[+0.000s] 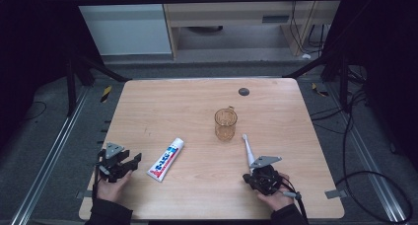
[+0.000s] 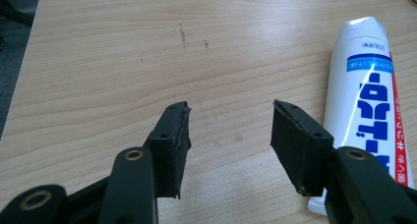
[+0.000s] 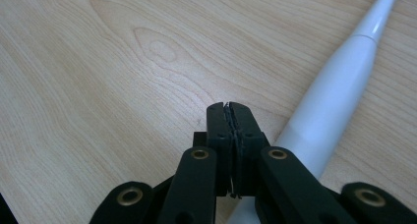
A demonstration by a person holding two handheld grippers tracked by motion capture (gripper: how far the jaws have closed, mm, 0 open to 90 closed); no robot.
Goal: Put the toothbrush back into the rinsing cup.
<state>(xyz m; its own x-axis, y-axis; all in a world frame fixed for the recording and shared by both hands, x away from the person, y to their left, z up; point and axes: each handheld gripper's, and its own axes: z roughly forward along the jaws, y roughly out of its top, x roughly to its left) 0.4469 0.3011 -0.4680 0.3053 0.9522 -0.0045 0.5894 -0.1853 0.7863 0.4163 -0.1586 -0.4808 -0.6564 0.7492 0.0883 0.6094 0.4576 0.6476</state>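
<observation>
Light wooden table (image 1: 207, 185), dark grey floor around it, black frame rails either side, pale cabinet behind. Landmark: amber glass cup (image 1: 226, 124), upright, a bit past the middle of the table

Toothpaste tube (image 1: 166, 159) lies flat, near-left of the cup, cap end pointing toward the cup, well apart from it. White toothbrush (image 1: 248, 148) lies flat just near-right of the cup, head end closest to the cup, not touching it. Small dark round spot (image 1: 244, 91) on the tabletop beyond the cup

My left gripper (image 1: 129, 162) sits far near-left of the cup, just left of the tube. In the left gripper view (image 2: 230, 128) jaws are spread wide, nothing between them but bare wood, tube (image 2: 370, 101) just outside the right jaw

My right gripper (image 1: 248, 177) is on the near side of the cup, at the toothbrush's handle end. In the right gripper view (image 3: 230, 107) jaws are clenched pad to pad, gripping nothing; toothbrush handle (image 3: 329, 106) runs alongside, just right of them
</observation>
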